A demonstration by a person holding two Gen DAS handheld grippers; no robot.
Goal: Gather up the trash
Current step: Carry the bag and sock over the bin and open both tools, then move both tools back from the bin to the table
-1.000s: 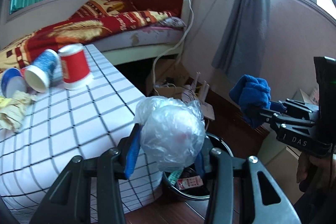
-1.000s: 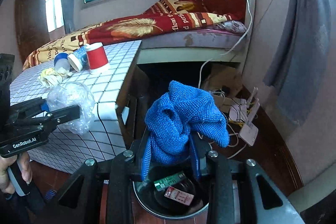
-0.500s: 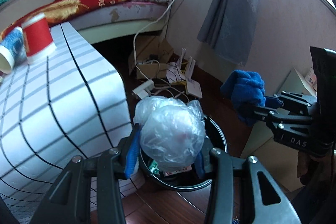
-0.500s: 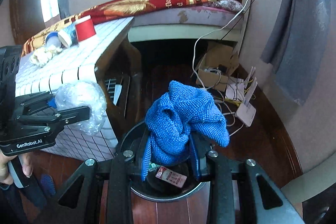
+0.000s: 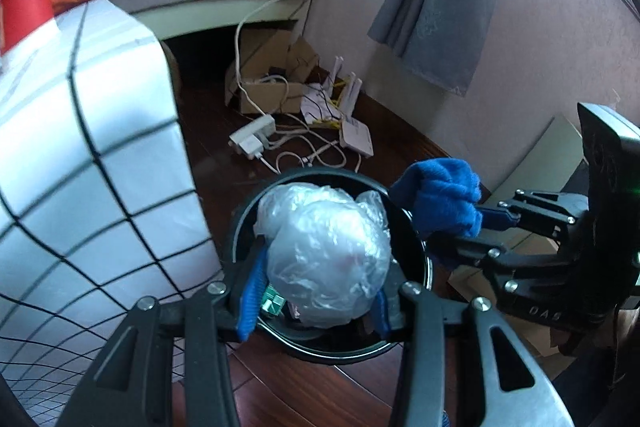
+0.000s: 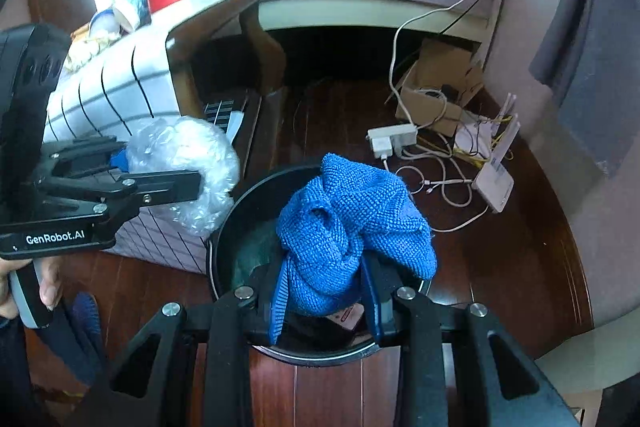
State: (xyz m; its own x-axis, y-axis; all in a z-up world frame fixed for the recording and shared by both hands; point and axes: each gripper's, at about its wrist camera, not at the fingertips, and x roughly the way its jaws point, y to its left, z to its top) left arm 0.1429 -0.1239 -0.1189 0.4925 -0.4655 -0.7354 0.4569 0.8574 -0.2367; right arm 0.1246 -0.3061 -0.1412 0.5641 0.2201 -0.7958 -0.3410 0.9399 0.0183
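Left gripper (image 5: 316,295) clamped on crumpled clear plastic bag (image 5: 326,253), held above the black trash bin (image 5: 240,223) on the wood floor – right gripper (image 6: 326,297) clamped on blue knit cloth (image 6: 352,219), also over the bin's opening

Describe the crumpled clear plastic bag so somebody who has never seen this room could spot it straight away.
Start at the table with the white black-grid cloth; on the dark wood floor beside it stands a round black trash bin. Above its opening, the left gripper clamps the crumpled clear plastic bag. It is glossy and see-through, unlike the knitted blue cloth gripped by the right gripper next to it.
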